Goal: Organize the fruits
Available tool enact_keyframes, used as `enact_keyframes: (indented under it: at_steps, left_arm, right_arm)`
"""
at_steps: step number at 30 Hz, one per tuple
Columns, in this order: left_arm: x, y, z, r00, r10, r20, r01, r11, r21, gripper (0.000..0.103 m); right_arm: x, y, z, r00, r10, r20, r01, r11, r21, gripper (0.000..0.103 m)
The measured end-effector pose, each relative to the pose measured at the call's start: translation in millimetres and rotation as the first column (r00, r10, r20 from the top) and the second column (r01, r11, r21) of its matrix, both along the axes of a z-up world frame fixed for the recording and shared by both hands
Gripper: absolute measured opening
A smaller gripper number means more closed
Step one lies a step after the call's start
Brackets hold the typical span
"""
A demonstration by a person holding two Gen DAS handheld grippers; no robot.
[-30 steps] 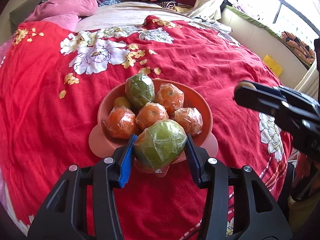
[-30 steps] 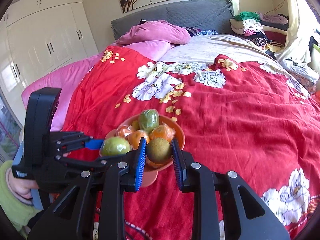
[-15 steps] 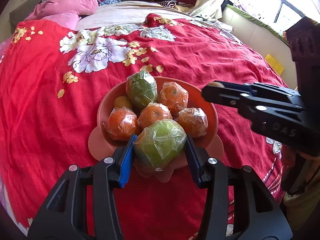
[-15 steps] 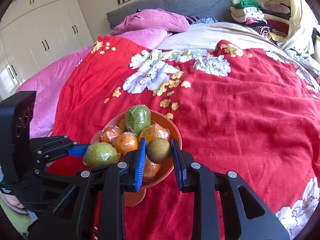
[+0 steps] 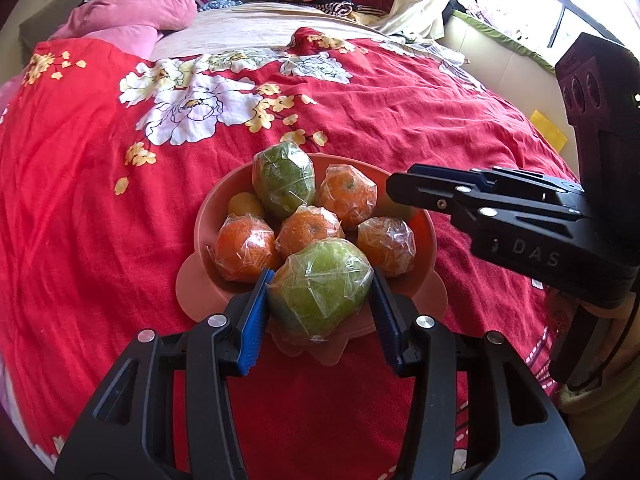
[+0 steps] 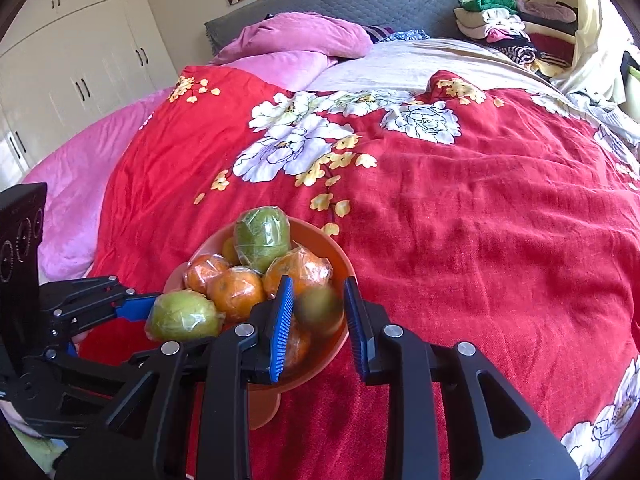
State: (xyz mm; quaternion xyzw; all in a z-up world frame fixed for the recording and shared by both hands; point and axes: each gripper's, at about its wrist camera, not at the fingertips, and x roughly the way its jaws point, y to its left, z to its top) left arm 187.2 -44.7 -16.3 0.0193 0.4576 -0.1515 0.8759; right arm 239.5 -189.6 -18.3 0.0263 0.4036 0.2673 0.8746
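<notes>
Clamping a plastic-wrapped green fruit [image 5: 320, 290] between its blue pads, the left gripper [image 5: 320, 312] points steeply down at the near rim of the orange bowl [image 5: 424, 220], low in the middle of its frame. The right gripper [image 6: 318, 320], angled down over the bowl's right side, has just been opening: a blurred brownish-green fruit [image 6: 320, 308] sits between its parted pads, which no longer seem to press it. Wrapped oranges [image 5: 310, 230] and another green fruit [image 5: 284, 184] fill the bowl, which stands on a red flowered bedspread [image 5: 400, 120] reaching to pink pillows [image 6: 296, 40] at the upper left.
</notes>
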Motion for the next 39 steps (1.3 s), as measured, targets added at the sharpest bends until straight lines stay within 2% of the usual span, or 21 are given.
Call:
enact_keyframes:
  at_steps: [2, 11, 13, 17, 20, 24, 26, 30, 33, 39]
  left_arm:
    - [0.0, -0.4, 0.0, 1.0, 0.001, 0.001, -0.001, 1.0, 0.002, 0.04]
    - [0.0, -0.2, 0.1, 1.0, 0.006, 0.001, -0.006, 1.0, 0.005, 0.041]
    - [-1.1, -0.5, 2.6, 1.0, 0.013, 0.013, -0.013, 1.0, 0.01, 0.051]
    - [-3.6, 0.4, 9.6, 0.999, 0.019, 0.025, -0.019, 1.0, 0.0, 0.052]
    - [-7.5, 2.3, 17.2, 0.999, 0.031, 0.042, -0.031, 1.0, -0.001, 0.057]
    - [-18.2, 8.5, 31.5, 0.995, 0.057, 0.078, -0.057, 0.998, -0.009, 0.073]
    - [-25.5, 13.1, 37.4, 0.993, 0.078, 0.092, -0.077, 0.997, -0.01, 0.079]
    - [-44.6, 22.6, 45.8, 0.986, 0.133, 0.1, -0.133, 0.991, -0.003, 0.092]
    - [-64.8, 31.6, 52.1, 0.979, 0.173, 0.107, -0.171, 0.985, -0.029, 0.093]
    - [-101.3, 40.2, 61.4, 0.962, 0.228, 0.148, -0.228, 0.973, -0.011, 0.093]
  right_arm:
    - [-1.5, -4.2, 2.2, 1.0, -0.005, -0.001, 0.005, 1.0, 0.019, 0.04]
    - [-27.8, -25.2, 22.4, 0.999, -0.042, 0.028, 0.04, 0.997, 0.066, 0.058]
    - [-36.1, -28.5, 28.1, 0.998, -0.043, 0.042, 0.04, 0.997, 0.069, 0.061]
    - [-53.0, -33.4, 40.0, 0.996, -0.044, 0.076, 0.038, 0.997, 0.068, 0.066]
    - [-66.2, -36.3, 51.7, 0.992, -0.051, 0.112, 0.044, 0.997, 0.058, 0.075]
    - [-89.9, -39.0, 69.4, 0.985, -0.047, 0.168, 0.039, 0.998, 0.05, 0.084]
    - [-100.6, -36.7, 75.0, 0.981, -0.037, 0.189, 0.031, 0.999, 0.038, 0.092]
    - [-123.7, -33.0, 80.8, 0.98, -0.021, 0.2, 0.015, 0.999, 0.029, 0.095]
    - [-139.3, -29.2, 80.9, 0.979, -0.012, 0.202, 0.011, 1.0, 0.005, 0.098]
    - [-163.2, -25.3, 72.4, 0.979, -0.013, 0.203, 0.025, 0.998, -0.058, 0.098]
